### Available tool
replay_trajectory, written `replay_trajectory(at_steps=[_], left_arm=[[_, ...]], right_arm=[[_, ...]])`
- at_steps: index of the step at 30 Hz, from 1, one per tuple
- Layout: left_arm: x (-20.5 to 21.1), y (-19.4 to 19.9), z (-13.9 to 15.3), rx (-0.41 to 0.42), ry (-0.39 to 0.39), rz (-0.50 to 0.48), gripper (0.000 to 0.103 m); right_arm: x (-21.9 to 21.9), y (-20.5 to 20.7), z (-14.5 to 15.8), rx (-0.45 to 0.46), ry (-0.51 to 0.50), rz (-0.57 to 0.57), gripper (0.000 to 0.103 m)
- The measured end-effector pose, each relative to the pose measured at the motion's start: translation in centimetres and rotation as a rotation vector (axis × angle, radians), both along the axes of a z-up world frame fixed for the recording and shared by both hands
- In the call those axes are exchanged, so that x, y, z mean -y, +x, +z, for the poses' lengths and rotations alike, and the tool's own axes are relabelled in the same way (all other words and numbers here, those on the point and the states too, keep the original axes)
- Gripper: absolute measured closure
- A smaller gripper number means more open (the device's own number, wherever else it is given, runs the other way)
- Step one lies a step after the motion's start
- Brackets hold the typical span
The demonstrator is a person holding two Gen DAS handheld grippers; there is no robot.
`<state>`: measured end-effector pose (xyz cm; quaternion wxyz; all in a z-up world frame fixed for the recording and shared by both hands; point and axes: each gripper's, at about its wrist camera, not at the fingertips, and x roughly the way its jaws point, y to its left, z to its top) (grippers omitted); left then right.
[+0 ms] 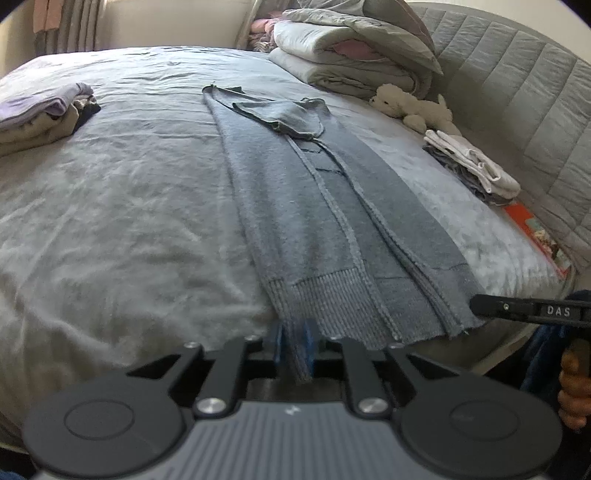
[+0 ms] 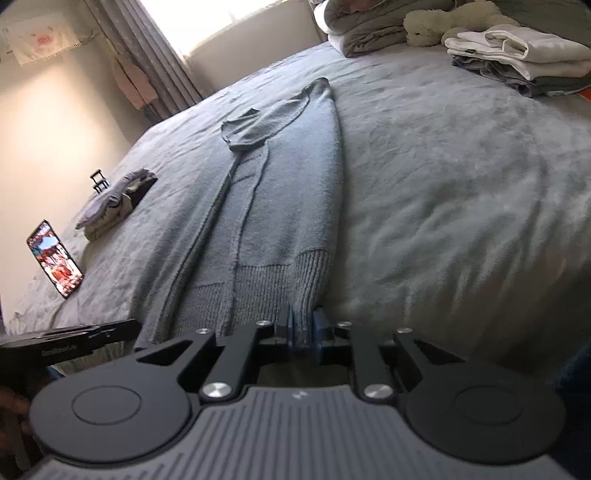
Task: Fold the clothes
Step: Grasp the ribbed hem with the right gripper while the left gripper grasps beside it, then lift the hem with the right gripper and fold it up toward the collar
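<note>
Pinching the grey sweater (image 1: 317, 206) hem at the bed's (image 1: 110, 192) near edge, left hand-held gripper (image 1: 295, 343) and right hand-held gripper (image 2: 304, 332) both clamped on it, corners held ready to fold away.

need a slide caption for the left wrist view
Left hand-held gripper pinching the ribbed hem of a grey cardigan laid lengthwise on the bed.

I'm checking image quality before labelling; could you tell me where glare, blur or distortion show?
Right wrist view: the window is blown out white; the bed bulges from fisheye. Left wrist view: evenly lit, the sweater hem softly blurred, the headboard curved.
</note>
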<state>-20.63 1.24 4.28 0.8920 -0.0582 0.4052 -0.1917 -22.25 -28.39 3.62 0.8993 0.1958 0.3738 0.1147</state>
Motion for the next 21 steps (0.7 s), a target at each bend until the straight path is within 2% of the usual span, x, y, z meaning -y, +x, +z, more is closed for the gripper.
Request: replay_trajectory(at_steps=[2, 4, 8, 12, 16, 21], left_arm=[[-0.1, 0.0, 0.0, -0.006, -0.014, -0.005, 0.076], [-0.2, 0.0, -0.1, -0.016, -0.036, -0.013, 0.070], [-0.5, -0.1, 0.0, -0.022, -0.064, -0.004, 0.068], [-0.8, -0.1, 0.0, -0.017, -0.081, 0.008, 0.068], [-0.1, 0.2, -0.2, -0.016, -0.046, 0.016, 0.067], [0.5, 0.2, -0.3, -0.004, -0.013, 0.031, 0.066]], right_arm=[[0.4, 0.0, 0.0, 0.001, 0.024, -0.003, 0.085], [0.9, 0.0, -0.1, -0.003, 0.059, -0.014, 0.084], [2.1, 0.0, -0.3, -0.009, 0.139, -0.050, 0.084], [3.0, 0.0, -0.6, -0.016, 0.193, -0.080, 0.078], [2.5, 0.1, -0.6, -0.016, 0.162, -0.062, 0.077], [1.0, 0.2, -0.5, 0.006, 0.072, -0.029, 0.069]])
